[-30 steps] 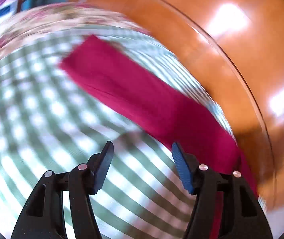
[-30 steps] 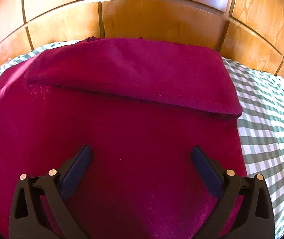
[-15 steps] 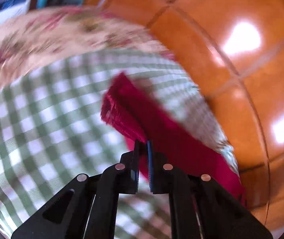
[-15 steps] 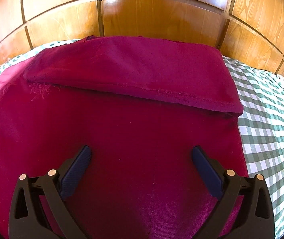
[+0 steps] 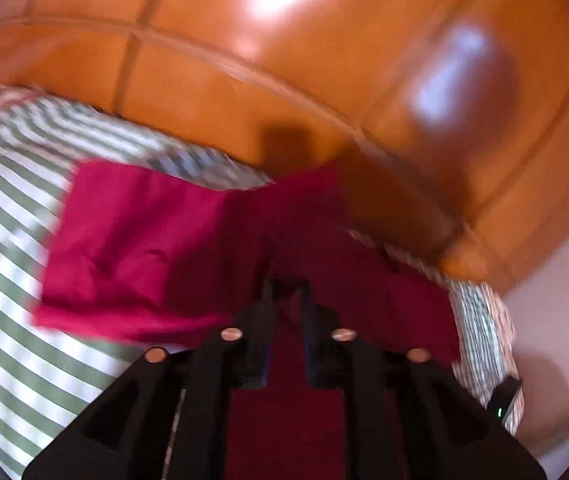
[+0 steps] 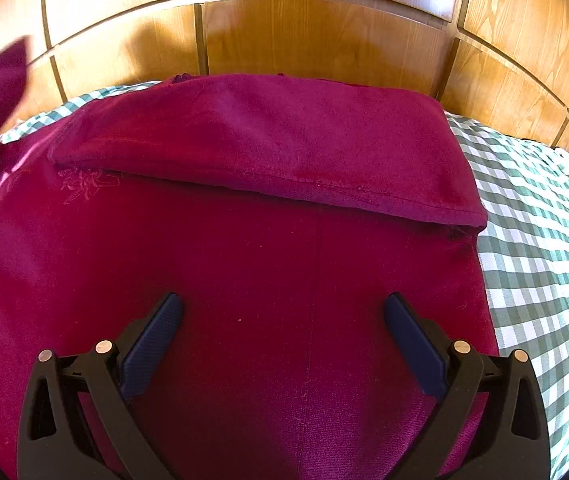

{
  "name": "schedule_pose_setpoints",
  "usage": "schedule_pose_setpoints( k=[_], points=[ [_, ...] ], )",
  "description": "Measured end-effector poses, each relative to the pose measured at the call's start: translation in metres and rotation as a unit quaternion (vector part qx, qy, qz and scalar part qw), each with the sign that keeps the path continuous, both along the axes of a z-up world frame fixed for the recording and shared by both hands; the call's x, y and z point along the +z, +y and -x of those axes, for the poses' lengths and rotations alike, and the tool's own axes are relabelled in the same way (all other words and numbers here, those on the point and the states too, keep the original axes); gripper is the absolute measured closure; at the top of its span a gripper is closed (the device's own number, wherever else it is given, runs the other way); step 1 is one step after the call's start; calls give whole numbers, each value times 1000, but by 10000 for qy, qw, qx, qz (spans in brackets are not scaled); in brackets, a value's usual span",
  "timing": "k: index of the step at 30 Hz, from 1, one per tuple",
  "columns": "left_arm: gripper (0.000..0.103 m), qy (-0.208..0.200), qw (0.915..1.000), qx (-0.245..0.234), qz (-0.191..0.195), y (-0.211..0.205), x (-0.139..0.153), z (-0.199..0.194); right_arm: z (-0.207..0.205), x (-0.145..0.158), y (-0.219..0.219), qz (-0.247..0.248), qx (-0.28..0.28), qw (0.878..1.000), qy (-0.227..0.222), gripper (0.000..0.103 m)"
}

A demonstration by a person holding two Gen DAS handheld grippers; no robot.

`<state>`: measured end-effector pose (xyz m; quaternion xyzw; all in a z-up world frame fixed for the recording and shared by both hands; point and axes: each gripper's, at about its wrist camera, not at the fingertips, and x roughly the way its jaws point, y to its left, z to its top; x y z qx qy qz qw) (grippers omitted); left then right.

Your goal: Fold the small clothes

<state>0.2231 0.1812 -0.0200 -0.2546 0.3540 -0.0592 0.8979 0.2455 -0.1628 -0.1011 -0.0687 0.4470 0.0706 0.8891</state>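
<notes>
Carrying the garment's (image 6: 284, 208) left flap (image 5: 144, 240) in our left tongs (image 5: 287, 292), now loosening, we face the wide-open right tongs (image 6: 282, 320) over its middle

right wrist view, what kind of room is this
Most likely a bedroom, with the work done on a bed: a green checked sheet covers a soft surface, a panelled wooden headboard rises right behind it, and a crimson garment lies spread on top.

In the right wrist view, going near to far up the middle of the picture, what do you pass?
Right gripper, jaws wide apart with nothing between them → flat layer of the crimson garment → its folded-over flap → wooden headboard.
</notes>
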Motion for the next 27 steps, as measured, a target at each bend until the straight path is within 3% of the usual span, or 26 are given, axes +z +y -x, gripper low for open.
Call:
schedule_pose_setpoints(
  k=[1,2,9,10,14,16,18,21,25,27],
  points=[
    [59,70,10000,-57,-37,-10,-5,0,0,0,0,-15,-3,10000,0,3],
    [56,77,9999,-91,-103,-20,-11,4,0,0,-1,-33,-5,10000,-1,3],
    [57,342,9989,-164,-257,-35,-40,49,0,7,-2,-162,8,9999,-19,4],
    [57,368,9987,-155,-304,-34,-44,55,0,11,-2,-309,18,9995,-31,8],
    [57,458,9975,-165,-515,-33,-61,73,-9,33,16,-1690,382,9848,158,34],
    [57,519,9969,-168,-567,-35,-70,75,-17,39,42,-1931,696,9785,209,41],
    [57,511,9968,-179,-583,-37,-74,75,-25,43,75,-2015,1098,9729,284,48],
    [57,463,9973,-168,-544,-37,-80,74,-49,36,129,-2224,1576,9591,758,49],
    [54,389,9976,-196,-545,-37,-82,77,-79,7,172,-2200,1441,9545,1405,51],
    [53,351,9980,-208,-478,-35,-83,78,-84,9,181,-2108,1433,9573,1363,74]
  ],
)
